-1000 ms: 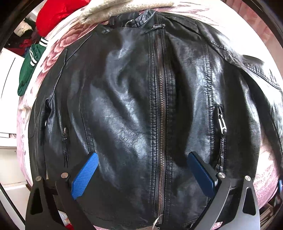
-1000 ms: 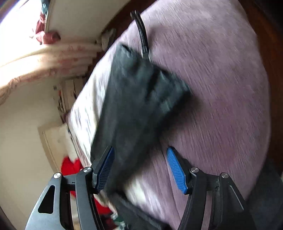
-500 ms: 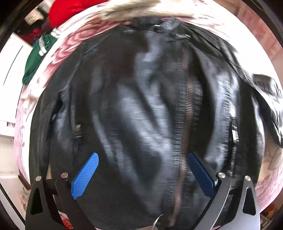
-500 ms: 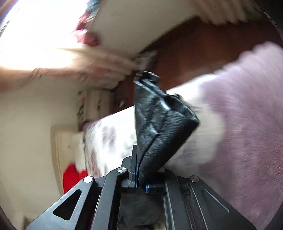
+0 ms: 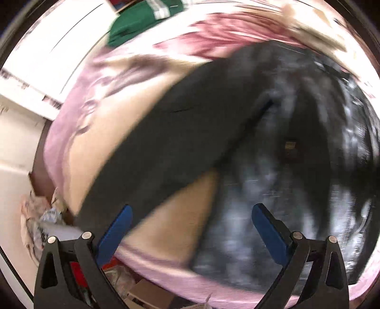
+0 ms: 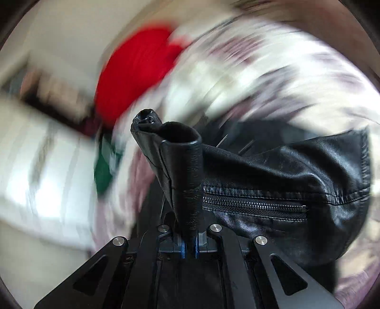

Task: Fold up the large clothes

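Blur smeared most of the left claw's view. At the far left stood pale furniture, and a green garment (image 5: 144,22) lay near the top edge beyond the bed. Next came the bed's pink floral cover (image 5: 99,114), and across it ran one sleeve (image 5: 166,142) of the black leather jacket (image 5: 296,166), stretched slantwise away from the body, which filled the right half of that view. The left claw (image 5: 190,228) hung above the cover with its blue pads (image 5: 114,233) spread wide — nothing between them, one over the sleeve's end, the other over the jacket's lower body.

From the right claw's camera, a red garment (image 6: 137,71) showed at the upper left, a strip of the green one below it, both badly smeared. The right claw (image 6: 189,247) was pinched tight on the jacket's other sleeve, the cuff (image 6: 171,147) standing up out of its pads — its jaws had just been closing on it. Right of the cuff the sleeve's leather and zip (image 6: 254,205) lay draped, sharp in view, over the blurred bedcover.
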`<state>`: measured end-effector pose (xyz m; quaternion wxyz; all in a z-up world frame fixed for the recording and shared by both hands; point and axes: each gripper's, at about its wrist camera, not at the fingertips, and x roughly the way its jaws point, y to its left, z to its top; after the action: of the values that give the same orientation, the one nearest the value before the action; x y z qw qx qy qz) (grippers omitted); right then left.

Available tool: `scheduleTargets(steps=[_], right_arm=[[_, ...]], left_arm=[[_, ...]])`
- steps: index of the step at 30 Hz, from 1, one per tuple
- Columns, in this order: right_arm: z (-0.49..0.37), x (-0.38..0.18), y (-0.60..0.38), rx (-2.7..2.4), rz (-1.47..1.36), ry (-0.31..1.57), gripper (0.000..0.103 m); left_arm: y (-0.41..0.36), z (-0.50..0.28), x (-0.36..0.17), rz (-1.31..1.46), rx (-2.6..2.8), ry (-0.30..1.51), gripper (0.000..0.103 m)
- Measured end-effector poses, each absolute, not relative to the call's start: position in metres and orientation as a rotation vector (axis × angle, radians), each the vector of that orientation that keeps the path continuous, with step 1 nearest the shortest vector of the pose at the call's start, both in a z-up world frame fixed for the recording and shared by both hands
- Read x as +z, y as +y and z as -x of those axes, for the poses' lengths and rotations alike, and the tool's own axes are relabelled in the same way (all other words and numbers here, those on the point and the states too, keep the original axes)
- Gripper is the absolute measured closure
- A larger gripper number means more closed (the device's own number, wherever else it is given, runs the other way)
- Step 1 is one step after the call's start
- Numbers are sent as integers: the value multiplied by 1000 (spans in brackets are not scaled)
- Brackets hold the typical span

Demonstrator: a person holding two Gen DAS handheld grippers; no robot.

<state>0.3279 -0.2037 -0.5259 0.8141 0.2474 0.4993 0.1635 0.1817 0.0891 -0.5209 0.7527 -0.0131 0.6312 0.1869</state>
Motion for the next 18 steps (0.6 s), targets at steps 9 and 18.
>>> scheduleTargets(steps=[9, 18], right_arm=[[-211, -639, 20, 625, 196, 1359, 96], [-191, -608, 13, 671, 92, 1608, 36]], left_arm=[[174, -135, -536, 92, 547, 1410, 0], [222, -96, -548, 199, 618, 1457, 0]])
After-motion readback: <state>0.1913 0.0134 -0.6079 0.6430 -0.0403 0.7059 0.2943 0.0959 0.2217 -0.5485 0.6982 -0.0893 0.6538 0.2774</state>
